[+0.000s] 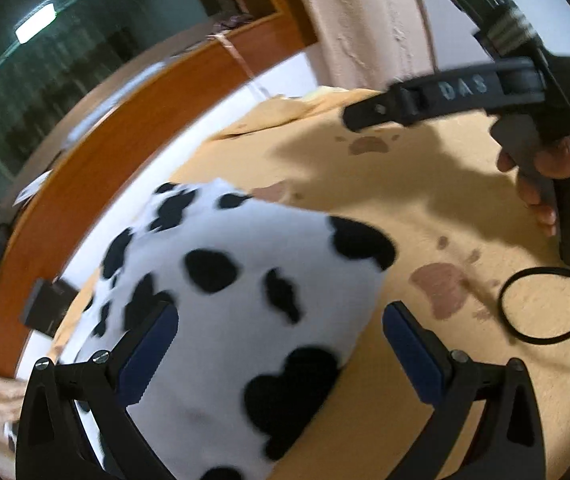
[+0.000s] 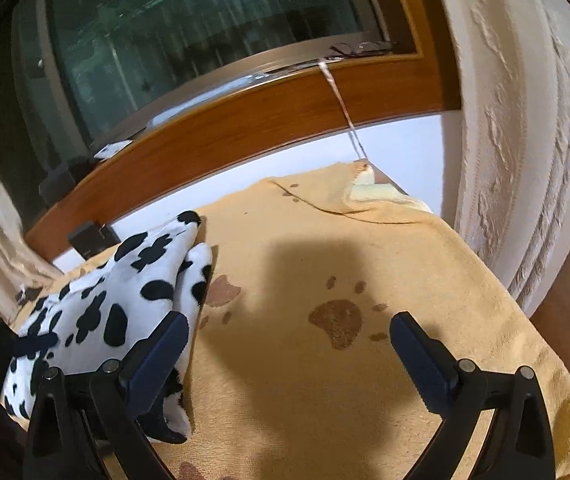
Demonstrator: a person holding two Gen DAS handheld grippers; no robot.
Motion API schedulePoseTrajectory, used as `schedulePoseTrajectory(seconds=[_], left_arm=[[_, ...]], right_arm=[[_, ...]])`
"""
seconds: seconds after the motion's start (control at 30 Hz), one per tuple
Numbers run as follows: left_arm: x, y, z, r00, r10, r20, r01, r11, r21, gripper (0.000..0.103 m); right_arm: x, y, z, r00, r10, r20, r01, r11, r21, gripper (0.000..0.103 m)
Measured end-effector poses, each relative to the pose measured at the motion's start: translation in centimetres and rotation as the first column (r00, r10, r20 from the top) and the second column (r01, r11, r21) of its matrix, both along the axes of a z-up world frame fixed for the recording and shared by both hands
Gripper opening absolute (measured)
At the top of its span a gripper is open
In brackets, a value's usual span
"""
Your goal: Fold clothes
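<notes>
Right wrist: spotted garment [image 2: 133,288] on paw-print blanket [image 2: 365,264], window [image 2: 173,40] behind.

I see a tan paw-print blanket [image 2: 325,380] under a dark window [image 2: 189,40] with its wooden sill [image 2: 245,120], a cream curtain [image 2: 525,140] beside it.

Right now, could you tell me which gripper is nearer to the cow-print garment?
Left. The left gripper hangs directly over the garment, jaws open. The right gripper is beside it, over the blanket.
</notes>
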State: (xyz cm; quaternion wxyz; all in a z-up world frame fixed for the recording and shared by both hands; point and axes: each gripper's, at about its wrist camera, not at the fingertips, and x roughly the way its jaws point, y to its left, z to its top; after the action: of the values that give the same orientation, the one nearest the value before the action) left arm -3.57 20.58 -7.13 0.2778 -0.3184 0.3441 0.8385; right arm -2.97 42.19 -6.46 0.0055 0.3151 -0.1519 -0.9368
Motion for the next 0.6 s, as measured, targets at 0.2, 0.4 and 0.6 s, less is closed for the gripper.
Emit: schedulePoseTrajectory(seconds=[0.2,0.4,0.6], left_arm=[[0.7,3.1,-2.0,0.997,-0.078,-0.022,0.074,0.988,-0.133,0.103],[-0.6,3.6,-2.1,0.991,-0.084,-0.106,0.062,0.979,-0.194,0.103],[-2.6,2.1,-1.7,0.998,-0.044,0.050,0.049,0.995,-0.088,0.089]], right_arm=[[0.4,0.8,0.4,1.000,-0.018,-0.008,0.018,0.999,-0.032,0.103],[0.7,0.4,0.7,1.000,-0.008,-0.022,0.008,0.999,-0.037,0.103],[0.7,-0.4,0.6,1.000,0.013,-0.018,-0.013,1.000,-0.023,0.103]])
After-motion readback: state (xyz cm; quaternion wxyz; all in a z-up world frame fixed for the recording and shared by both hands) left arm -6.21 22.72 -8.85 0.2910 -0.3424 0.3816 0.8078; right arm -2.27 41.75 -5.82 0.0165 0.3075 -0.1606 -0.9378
